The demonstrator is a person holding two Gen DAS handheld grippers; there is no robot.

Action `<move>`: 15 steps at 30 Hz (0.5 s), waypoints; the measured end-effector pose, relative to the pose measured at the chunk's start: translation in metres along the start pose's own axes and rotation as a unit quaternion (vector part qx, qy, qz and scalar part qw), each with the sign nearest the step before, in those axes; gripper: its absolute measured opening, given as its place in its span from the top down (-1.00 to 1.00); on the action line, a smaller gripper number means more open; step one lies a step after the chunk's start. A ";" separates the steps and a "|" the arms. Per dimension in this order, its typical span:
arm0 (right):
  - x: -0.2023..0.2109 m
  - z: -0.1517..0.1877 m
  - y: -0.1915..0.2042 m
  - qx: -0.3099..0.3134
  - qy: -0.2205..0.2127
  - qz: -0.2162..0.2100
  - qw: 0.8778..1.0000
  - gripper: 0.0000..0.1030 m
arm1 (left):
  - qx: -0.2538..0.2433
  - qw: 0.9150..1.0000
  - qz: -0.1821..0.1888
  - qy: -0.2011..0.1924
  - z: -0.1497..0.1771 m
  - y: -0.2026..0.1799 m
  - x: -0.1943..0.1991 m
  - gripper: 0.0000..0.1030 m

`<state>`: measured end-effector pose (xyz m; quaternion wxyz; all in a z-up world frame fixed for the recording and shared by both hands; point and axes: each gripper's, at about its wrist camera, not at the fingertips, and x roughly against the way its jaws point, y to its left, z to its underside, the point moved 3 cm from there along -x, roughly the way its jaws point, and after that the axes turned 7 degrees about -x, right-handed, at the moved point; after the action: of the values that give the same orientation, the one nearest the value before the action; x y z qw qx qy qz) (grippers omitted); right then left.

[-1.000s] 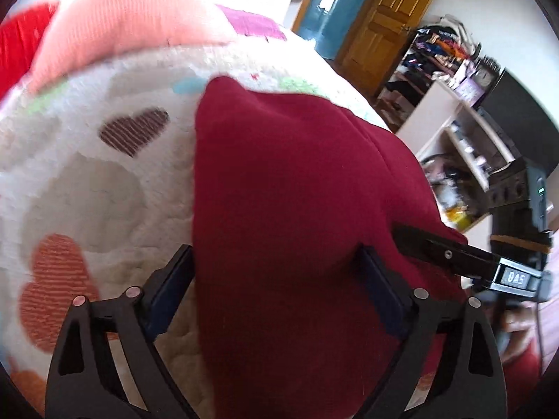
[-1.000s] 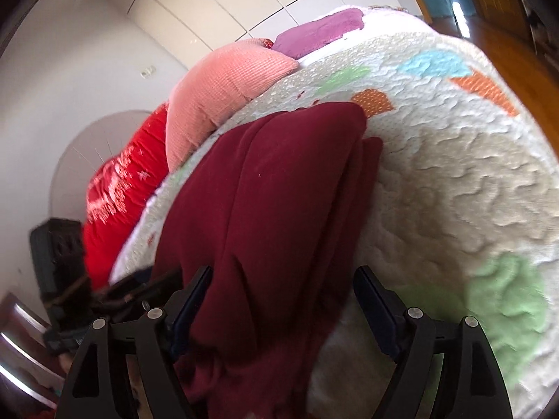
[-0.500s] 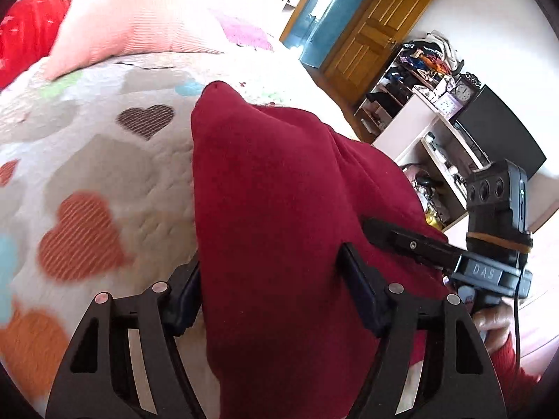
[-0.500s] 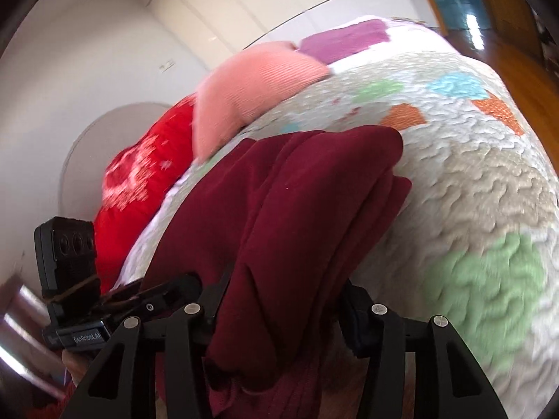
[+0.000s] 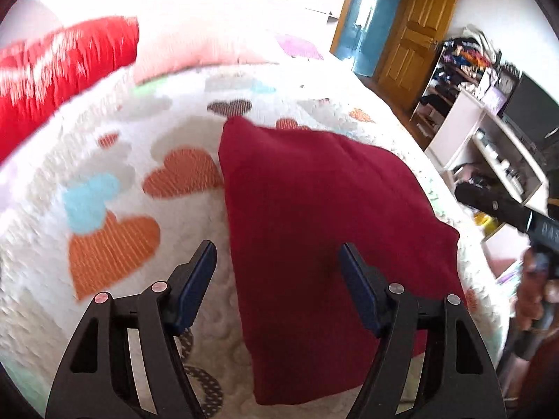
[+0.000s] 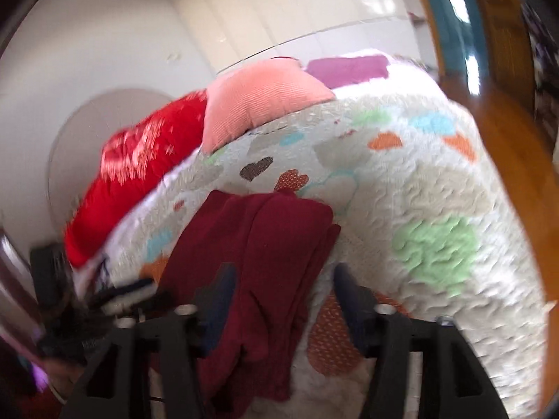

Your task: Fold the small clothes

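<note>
A folded dark red garment (image 5: 325,230) lies flat on the heart-patterned quilt (image 5: 115,209) near the bed's edge. My left gripper (image 5: 277,262) is open above its near left part, holding nothing. In the right wrist view the same garment (image 6: 265,251) shows folded in layers, its near end hanging over the bed's edge. My right gripper (image 6: 284,284) is open over that end, the cloth loose between the jaws. The right gripper also shows at the right of the left wrist view (image 5: 496,209).
A red pillow (image 5: 59,59) and a pink pillow (image 6: 258,94) lie at the head of the bed. White shelves with clutter (image 5: 489,139) and a wooden door (image 5: 415,31) stand beyond the bed. Wooden floor (image 6: 506,132) runs along the bed's side.
Both grippers have opened, let go of the red garment and pulled back. The garment now lies flat on the quilt, farther from both cameras.
</note>
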<state>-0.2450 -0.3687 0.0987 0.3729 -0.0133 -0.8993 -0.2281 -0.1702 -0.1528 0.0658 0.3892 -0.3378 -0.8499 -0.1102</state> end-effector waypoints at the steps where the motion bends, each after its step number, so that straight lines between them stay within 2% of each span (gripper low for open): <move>1: 0.003 0.003 0.008 0.025 -0.001 0.010 1.000 0.51 | -0.006 1.000 -0.008 -0.001 -0.001 -0.002 -0.001 -0.41; 3: 0.004 0.009 0.024 0.059 -0.010 0.022 0.998 0.55 | -0.020 0.999 -0.025 0.001 -0.001 -0.008 -0.006 -0.41; 6: -0.014 0.020 0.036 0.072 0.015 0.011 0.997 0.56 | -0.028 0.999 -0.043 0.009 -0.003 -0.011 -0.022 -0.41; 10: -0.048 0.029 0.024 0.079 0.037 0.070 0.994 0.55 | -0.022 0.999 -0.041 0.007 0.000 -0.012 -0.031 -0.50; 13: -0.064 0.025 0.015 0.078 0.041 0.087 0.992 0.53 | -0.018 0.999 -0.041 0.004 -0.002 -0.015 -0.037 -0.57; 15: -0.065 0.023 0.009 0.058 0.040 0.080 0.994 0.52 | -0.010 0.999 -0.038 0.005 -0.003 -0.013 -0.041 -0.61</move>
<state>-0.2119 -0.3418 0.0442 0.4260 -0.0543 -0.8913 -0.1456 -0.1575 -0.1844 0.0387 0.3856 -0.3083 -0.8590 -0.1356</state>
